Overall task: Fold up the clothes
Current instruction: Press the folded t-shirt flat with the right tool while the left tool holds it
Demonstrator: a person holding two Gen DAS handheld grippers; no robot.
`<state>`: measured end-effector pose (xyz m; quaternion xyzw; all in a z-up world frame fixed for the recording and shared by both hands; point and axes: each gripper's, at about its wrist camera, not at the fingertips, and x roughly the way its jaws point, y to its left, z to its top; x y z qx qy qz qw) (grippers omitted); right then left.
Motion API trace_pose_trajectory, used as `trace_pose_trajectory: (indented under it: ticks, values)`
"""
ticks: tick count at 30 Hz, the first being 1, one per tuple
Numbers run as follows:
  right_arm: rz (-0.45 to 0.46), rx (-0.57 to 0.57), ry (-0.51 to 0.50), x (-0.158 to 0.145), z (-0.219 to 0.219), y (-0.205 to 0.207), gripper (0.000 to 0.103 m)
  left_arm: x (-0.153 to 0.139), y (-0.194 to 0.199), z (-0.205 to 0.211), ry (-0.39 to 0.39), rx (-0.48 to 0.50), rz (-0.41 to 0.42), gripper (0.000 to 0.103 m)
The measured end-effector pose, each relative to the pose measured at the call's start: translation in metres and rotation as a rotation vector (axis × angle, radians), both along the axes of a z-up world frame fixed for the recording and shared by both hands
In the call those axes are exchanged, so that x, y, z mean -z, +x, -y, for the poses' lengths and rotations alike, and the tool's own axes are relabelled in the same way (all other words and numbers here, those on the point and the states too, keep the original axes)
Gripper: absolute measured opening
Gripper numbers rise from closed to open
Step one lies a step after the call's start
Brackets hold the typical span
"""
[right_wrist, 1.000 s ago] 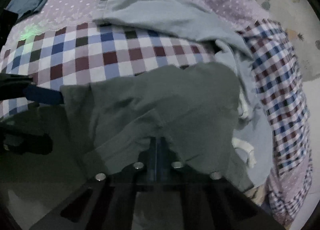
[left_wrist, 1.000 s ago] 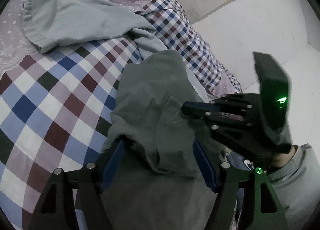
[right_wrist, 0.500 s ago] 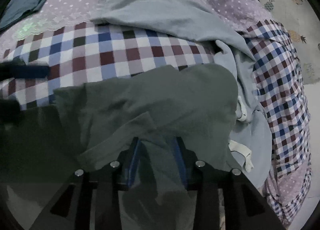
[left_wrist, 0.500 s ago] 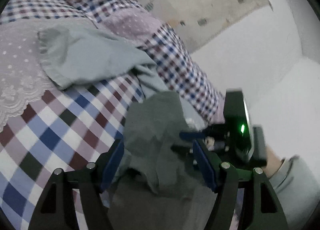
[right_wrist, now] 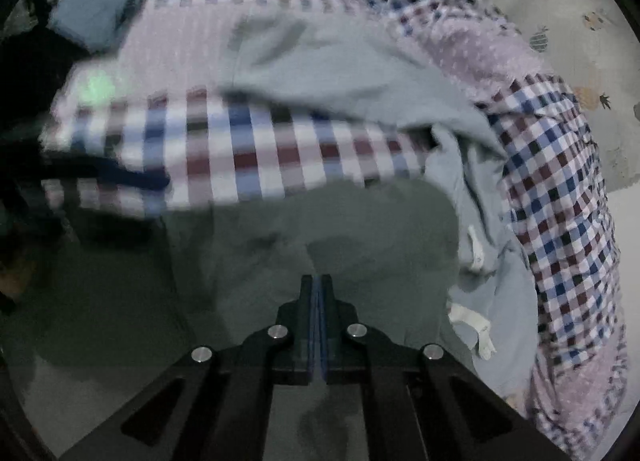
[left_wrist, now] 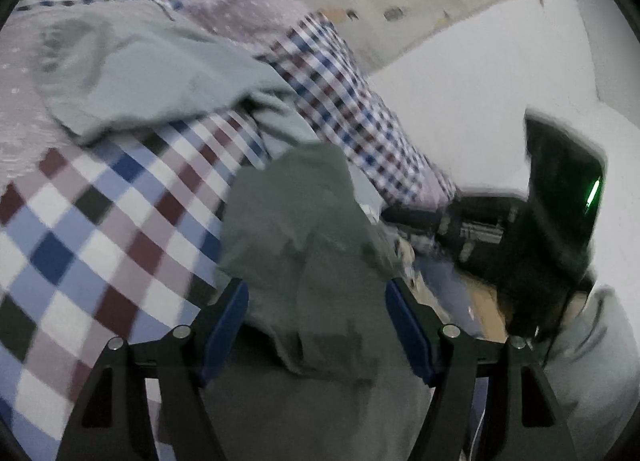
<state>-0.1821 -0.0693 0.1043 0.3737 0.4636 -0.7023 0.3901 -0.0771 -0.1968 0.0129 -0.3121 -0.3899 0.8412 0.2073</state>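
A dark grey-green cotton garment (left_wrist: 292,221) lies bunched at the near edge of a bed covered by a checked quilt of blue, maroon and white squares (left_wrist: 92,221), hanging partly over the side toward the person. Behind it sprawls a pale blue-grey garment (right_wrist: 340,73), spread loosely across the quilt and trailing down beside the dark one, its white drawstring ends (right_wrist: 476,325) showing.

The left gripper (left_wrist: 316,325) has its blue-padded jaws standing wide apart, with a ridge of the dark cloth rising between them but not pinched. The right gripper (right_wrist: 316,301) has its jaws pressed together; dark fabric lies right at their tips, yet whether any cloth is actually caught between them I cannot tell from here. In the left view, the right gripper (left_wrist: 440,221) sits off the bed's edge, a grey sleeve (left_wrist: 600,341) behind it.

The dark garment is crumpled rather than flat, so I judge the work to be at the gather-and-spread stage: getting hold of an edge before any crease can be laid. Next, the left jaws would need to close on that raised ridge, and both tools should draw the cloth out flat on the quilt, clear of the pale garment.
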Motion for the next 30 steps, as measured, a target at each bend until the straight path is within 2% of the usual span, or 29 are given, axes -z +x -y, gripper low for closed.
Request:
trace_pose_trajectory:
  ticks: [3,5,8,11,12,13,15,18,19,20,21,25,30]
  values:
    - [0.013,-0.008,-0.078,-0.021,0.005,0.0,0.0,0.004,-0.002,-0.011,-0.03,0.026,0.013,0.075]
    - [0.02,-0.003,-0.057,-0.019,0.009,-0.003,0.0,0.007,-0.003,-0.012,-0.035,0.022,0.023,0.075]
    - [0.045,0.011,0.054,0.009,0.009,-0.012,0.002,0.009,-0.003,-0.013,-0.044,0.02,0.034,0.075]
    - [0.077,0.046,0.133,0.036,0.002,-0.025,0.013,0.012,-0.004,-0.014,-0.052,0.023,0.043,0.075]
    - [0.08,0.059,0.145,0.043,0.0,-0.029,0.018,0.014,-0.005,-0.014,-0.055,0.025,0.046,0.075]
    - [0.081,0.067,0.154,0.048,-0.002,-0.031,0.027,0.015,-0.006,-0.015,-0.058,0.027,0.048,0.075]
    - [0.074,0.056,0.154,0.052,-0.002,-0.029,0.032,0.017,-0.007,-0.015,-0.062,0.029,0.052,0.075]
    - [0.065,0.039,0.155,0.056,-0.001,-0.025,0.033,0.02,-0.009,-0.014,-0.061,0.027,0.062,0.075]
    - [0.062,0.033,0.155,0.058,-0.001,-0.024,0.028,0.022,-0.009,-0.014,-0.059,0.026,0.065,0.075]
    - [0.057,0.025,0.155,0.059,-0.001,-0.022,0.018,0.023,-0.01,-0.013,-0.058,0.025,0.068,0.075]
    - [0.048,0.013,0.158,0.058,-0.002,-0.018,0.002,0.023,-0.009,-0.013,-0.057,0.026,0.068,0.075]
    - [0.017,-0.037,0.143,0.049,-0.011,0.001,0.001,0.022,-0.008,-0.016,-0.064,0.042,0.056,0.075]
    - [-0.016,-0.045,0.046,0.014,-0.012,0.005,0.001,0.016,-0.008,-0.027,-0.081,0.084,0.012,0.075]
